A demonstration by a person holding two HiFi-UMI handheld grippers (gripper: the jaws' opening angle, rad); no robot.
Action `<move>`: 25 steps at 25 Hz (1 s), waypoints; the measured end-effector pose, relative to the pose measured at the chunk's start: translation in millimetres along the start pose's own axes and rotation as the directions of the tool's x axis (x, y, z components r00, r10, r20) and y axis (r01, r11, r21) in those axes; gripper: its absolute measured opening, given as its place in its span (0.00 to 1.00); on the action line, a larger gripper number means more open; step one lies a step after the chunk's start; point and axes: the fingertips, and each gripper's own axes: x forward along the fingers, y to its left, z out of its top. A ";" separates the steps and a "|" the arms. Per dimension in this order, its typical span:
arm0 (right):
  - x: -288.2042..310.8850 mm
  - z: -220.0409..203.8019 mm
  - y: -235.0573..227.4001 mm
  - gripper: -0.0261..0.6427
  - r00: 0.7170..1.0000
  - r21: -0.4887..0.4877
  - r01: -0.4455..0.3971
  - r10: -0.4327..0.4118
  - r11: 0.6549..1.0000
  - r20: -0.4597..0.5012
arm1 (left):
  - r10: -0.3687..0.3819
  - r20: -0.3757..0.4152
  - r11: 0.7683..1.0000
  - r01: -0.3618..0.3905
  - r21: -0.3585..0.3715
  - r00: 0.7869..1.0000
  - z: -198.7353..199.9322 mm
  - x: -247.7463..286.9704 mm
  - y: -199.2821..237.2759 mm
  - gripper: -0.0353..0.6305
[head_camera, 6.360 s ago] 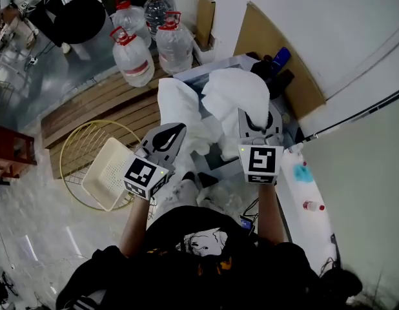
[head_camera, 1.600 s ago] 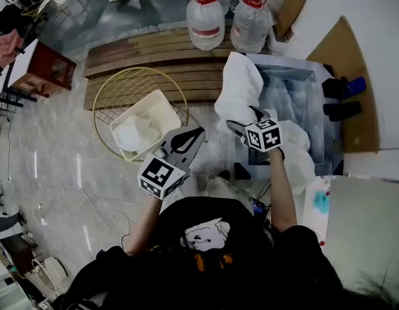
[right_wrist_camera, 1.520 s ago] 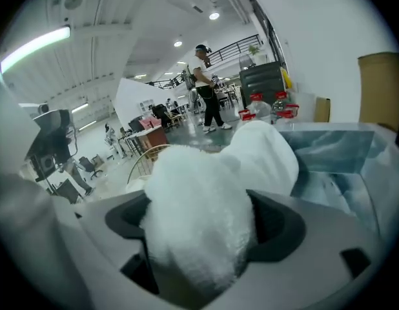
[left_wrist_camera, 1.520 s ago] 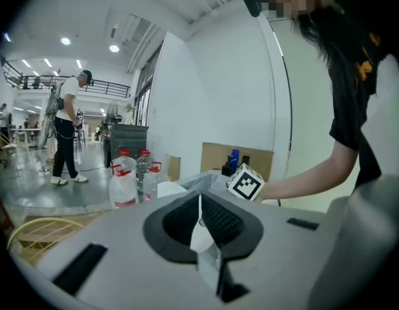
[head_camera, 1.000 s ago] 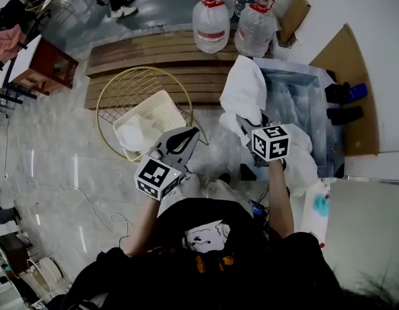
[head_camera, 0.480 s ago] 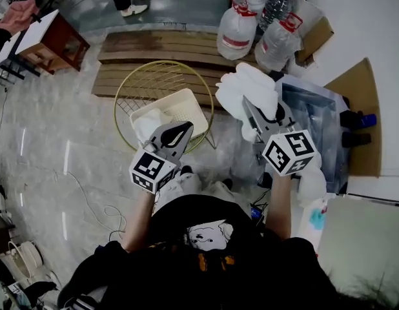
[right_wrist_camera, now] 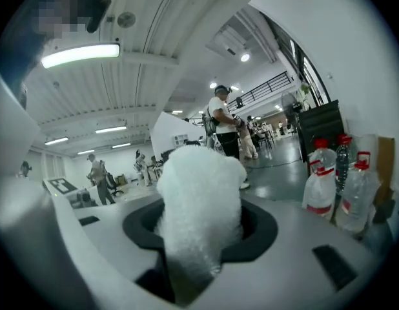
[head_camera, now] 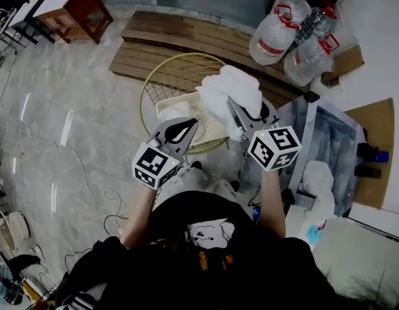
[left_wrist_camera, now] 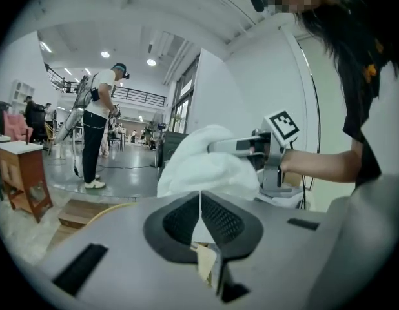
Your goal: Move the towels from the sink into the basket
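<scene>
At the upper left of the head view, a brown side table [head_camera: 83, 11] stands on the pale floor. Left of centre, the left tongs [head_camera: 190, 123] are shut with nothing between them, their tips meeting in the left gripper view [left_wrist_camera: 200, 192]. Just above them in the frame, the white basket [head_camera: 209, 123] sits inside a gold wire ring [head_camera: 161, 76], and one folded towel [head_camera: 177, 110] lies in it. At centre, the right tongs [head_camera: 233, 108] are clamped on a white towel [head_camera: 228, 88], which bulges out between the jaws in the right gripper view [right_wrist_camera: 199, 199] and hangs over the basket's right rim. Water jugs [head_camera: 277, 31] stand at the upper right. At the right edge is the steel sink [head_camera: 328, 134], with another towel [head_camera: 316, 176] draped on its lower rim.
</scene>
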 end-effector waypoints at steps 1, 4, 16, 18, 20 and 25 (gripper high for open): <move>15.7 -16.1 2.2 0.33 0.999 -0.010 0.009 -0.009 1.000 -0.039 | 0.005 -0.004 1.000 -0.005 -0.006 1.000 -2.7 -4.3 8.1 0.06; 57.8 -71.5 -3.3 0.33 0.985 -0.034 0.055 -0.060 0.998 -0.160 | 0.019 -0.020 1.000 -0.019 -0.023 1.000 -11.4 -16.1 29.4 0.06; 152.5 -268.4 -90.0 0.41 0.789 -0.140 0.160 -0.212 0.977 -0.577 | 0.010 -0.070 0.999 -0.012 -0.031 0.997 -26.8 -18.3 76.3 0.06; 156.5 -302.5 -105.4 0.46 0.713 -0.165 0.171 -0.238 0.971 -0.659 | 0.001 -0.073 1.000 -0.003 -0.027 0.997 -27.2 -14.6 78.0 0.06; 155.6 -330.5 -115.1 0.49 0.647 -0.190 0.168 -0.254 0.967 -0.719 | 0.001 -0.079 1.000 -0.004 -0.031 0.997 -29.2 -13.2 80.1 0.06; 151.8 -343.8 -112.7 0.55 0.636 -0.170 0.169 -0.239 0.971 -0.733 | 0.017 -0.110 0.998 -0.024 -0.064 0.994 -42.7 -16.9 81.5 0.06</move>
